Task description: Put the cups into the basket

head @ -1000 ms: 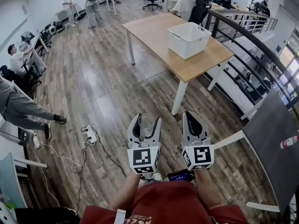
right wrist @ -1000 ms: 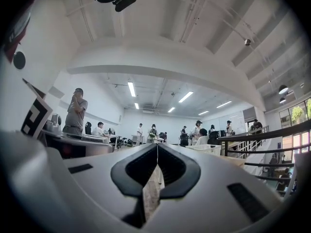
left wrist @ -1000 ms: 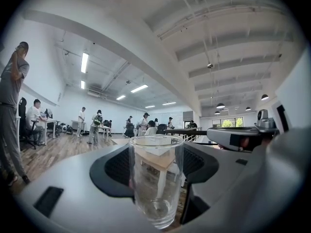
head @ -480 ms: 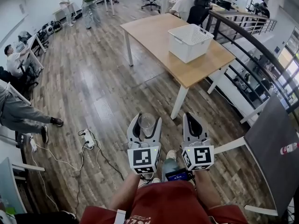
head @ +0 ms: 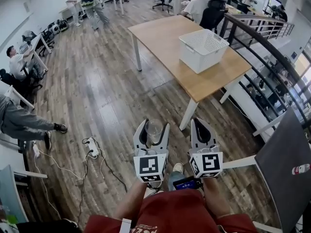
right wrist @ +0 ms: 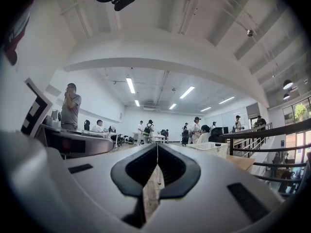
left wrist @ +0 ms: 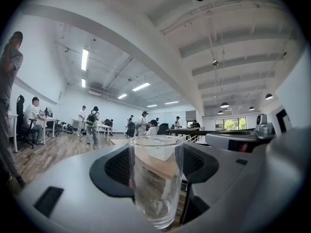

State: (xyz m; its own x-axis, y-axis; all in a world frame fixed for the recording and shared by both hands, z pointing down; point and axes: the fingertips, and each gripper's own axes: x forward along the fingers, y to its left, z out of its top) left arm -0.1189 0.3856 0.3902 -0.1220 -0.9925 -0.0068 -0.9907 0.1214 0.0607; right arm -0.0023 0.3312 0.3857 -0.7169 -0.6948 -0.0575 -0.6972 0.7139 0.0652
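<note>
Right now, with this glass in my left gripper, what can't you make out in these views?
- Basket inside: in the head view it is far off and its near wall hides its floor. The right gripper view shows only its side.
- Glass cup lower part: in the head view the left gripper covers it.
- Small bottle: head view, too small to read.
- Blue-screened device: head view, partly hidden under the right gripper.
</note>
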